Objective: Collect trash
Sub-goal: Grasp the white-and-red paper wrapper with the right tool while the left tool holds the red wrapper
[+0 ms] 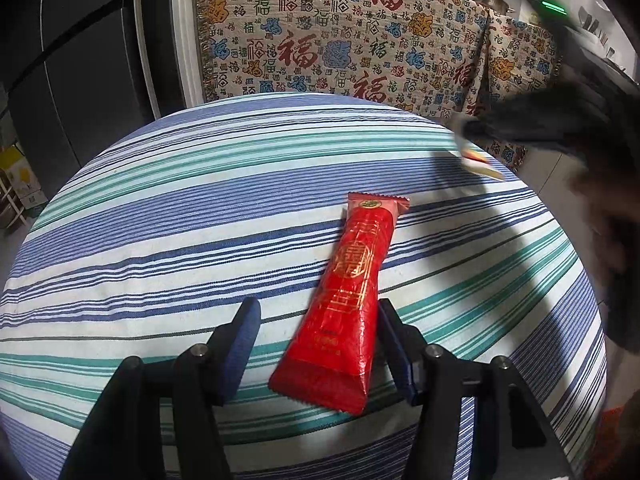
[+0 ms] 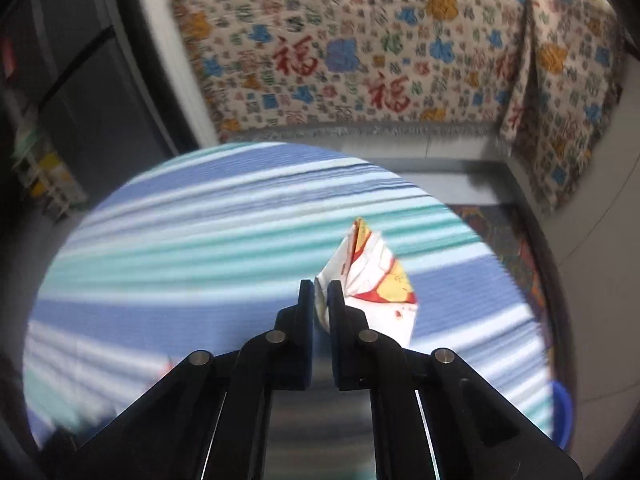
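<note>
A long red snack wrapper (image 1: 348,300) with gold print lies on the round table's striped cloth (image 1: 160,248). My left gripper (image 1: 316,312) is open, its fingers on either side of the wrapper's near half, the right pad close against it. My right gripper (image 2: 320,292) is shut on a crumpled white, red and yellow wrapper (image 2: 372,276) and holds it above the striped cloth (image 2: 180,240). In the left wrist view the right gripper (image 1: 472,132) is a dark blur at the table's far right edge with that wrapper (image 1: 478,160) hanging from it.
A patterned cloth with red characters (image 1: 340,40) hangs behind the table. A dark cabinet (image 1: 72,60) stands at the left. A blue rim (image 2: 562,412) shows beside the table at the lower right of the right wrist view.
</note>
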